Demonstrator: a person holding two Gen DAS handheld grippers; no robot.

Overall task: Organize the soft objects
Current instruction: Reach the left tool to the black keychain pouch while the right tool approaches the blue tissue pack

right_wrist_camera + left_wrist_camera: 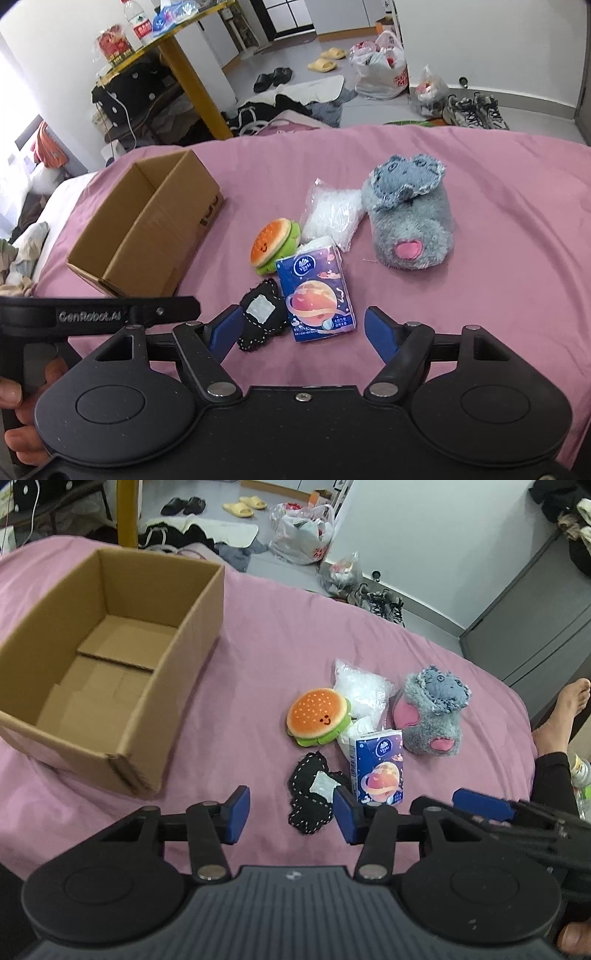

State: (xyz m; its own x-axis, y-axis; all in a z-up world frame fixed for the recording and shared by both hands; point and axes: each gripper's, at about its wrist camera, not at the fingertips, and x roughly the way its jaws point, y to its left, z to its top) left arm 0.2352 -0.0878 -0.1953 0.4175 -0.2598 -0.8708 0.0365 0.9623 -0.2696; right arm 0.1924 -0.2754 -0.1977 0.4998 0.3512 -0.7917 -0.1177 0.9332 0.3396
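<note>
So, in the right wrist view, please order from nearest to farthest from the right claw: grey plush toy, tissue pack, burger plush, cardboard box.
1. Tissue pack, just ahead of the right claw, slightly right of centre.
2. Burger plush, behind the pack, to the left.
3. Grey plush toy, farther back on the right.
4. Cardboard box, far left; too close to call against the grey toy.

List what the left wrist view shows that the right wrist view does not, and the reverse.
Left wrist view only: the inside floor of the box, bare; a bare foot past the bed's edge; the right gripper from the side.

Right wrist view only: a yellow-legged table with a bottle; a hand on the left gripper's handle; the box's outer end.

Both: the pink bedsheet, burger plush, tissue pack, grey plush, white bag, black patch. Each view's own gripper is open: left, right.
</note>
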